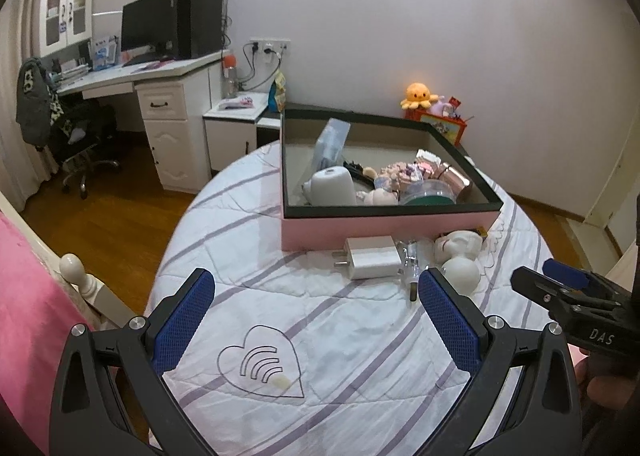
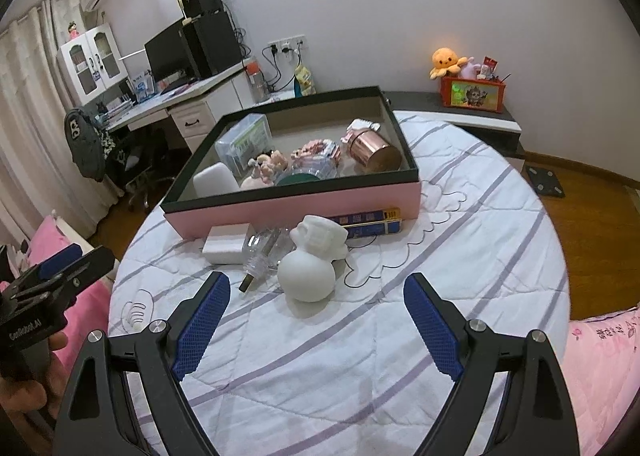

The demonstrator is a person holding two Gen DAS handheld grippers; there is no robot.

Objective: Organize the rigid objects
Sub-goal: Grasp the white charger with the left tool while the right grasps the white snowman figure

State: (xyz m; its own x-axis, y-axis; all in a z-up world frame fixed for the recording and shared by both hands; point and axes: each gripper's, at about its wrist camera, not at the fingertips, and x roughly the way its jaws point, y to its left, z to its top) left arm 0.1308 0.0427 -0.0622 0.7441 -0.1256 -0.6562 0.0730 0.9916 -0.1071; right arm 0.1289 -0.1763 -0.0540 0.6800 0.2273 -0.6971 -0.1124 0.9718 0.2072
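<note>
Both tongs gape wide and empty — the white figurine (image 2: 310, 264) lies just ahead of the right gripper (image 2: 316, 296), the left gripper (image 1: 316, 288) short of the white charger (image 1: 370, 262).

the bed (image 2: 360, 356) wears soft quilted cloth, matt, with stitched lines. the pink box (image 2: 304, 203) looks like smooth matt card. the copper cup (image 2: 374, 151) is shiny metal. the white figure (image 2: 308, 276) is matt, chalky. the bottle (image 2: 262, 252) is clear glossy plastic. the floor (image 1: 100, 223) is polished wood.
</note>
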